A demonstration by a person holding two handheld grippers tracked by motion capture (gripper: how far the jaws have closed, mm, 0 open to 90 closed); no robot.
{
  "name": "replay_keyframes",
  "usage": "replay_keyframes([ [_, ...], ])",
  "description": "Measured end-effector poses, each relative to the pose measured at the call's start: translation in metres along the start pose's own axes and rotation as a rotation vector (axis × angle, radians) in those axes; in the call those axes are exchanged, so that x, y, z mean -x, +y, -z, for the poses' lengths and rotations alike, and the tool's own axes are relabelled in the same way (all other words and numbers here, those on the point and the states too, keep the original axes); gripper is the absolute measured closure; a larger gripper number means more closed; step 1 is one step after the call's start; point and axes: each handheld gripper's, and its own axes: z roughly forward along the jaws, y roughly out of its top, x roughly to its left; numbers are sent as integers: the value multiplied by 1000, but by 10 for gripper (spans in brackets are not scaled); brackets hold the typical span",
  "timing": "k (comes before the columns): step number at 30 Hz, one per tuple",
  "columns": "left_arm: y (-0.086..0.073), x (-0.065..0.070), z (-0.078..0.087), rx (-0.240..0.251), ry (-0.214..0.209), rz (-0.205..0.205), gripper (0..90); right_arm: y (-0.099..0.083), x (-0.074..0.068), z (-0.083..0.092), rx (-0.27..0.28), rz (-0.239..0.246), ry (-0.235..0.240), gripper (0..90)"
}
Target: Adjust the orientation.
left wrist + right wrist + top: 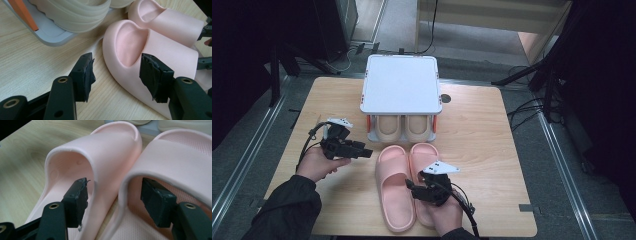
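Two pink slippers lie side by side on the wooden table [492, 150], toes toward a rack: the left one [393, 175] and the right one [424, 152]. My right gripper [413, 188] hangs over their heel ends, open. In the right gripper view its jaws straddle the adjoining walls, one pad inside the left slipper [110, 150], the other inside the right slipper [180, 162], neither pressing. My left gripper [369, 151] is open beside the left slipper's toe [162, 52], with bare table between its fingers.
A white two-level rack [401, 82] stands at the table's back middle, with a pair of beige slippers [404, 127] on its lower shelf. Its grey base edge [50, 37] lies close to my left gripper. Dark stands flank the table.
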Motion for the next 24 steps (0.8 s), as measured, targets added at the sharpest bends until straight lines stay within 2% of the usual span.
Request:
replay_keyframes([
  [4,-4,-1,3,5,7,4,441,1,-4,-7,-17,8,-33,373],
  [9,-11,-2,10,14,23,16,441,2,-8,-15,-42,19,-48,390],
  [15,-20,-3,17,23,39,33,441,3,-11,-18,-45,46,-82,444],
  [19,-25,-4,22,28,45,55,449,5,-11,-19,-53,55,-80,476],
  [22,-28,-5,24,34,52,65,454,6,-10,-19,-59,77,-90,535],
  [24,-29,-5,25,36,53,68,454,6,-9,-19,-59,66,-87,565],
])
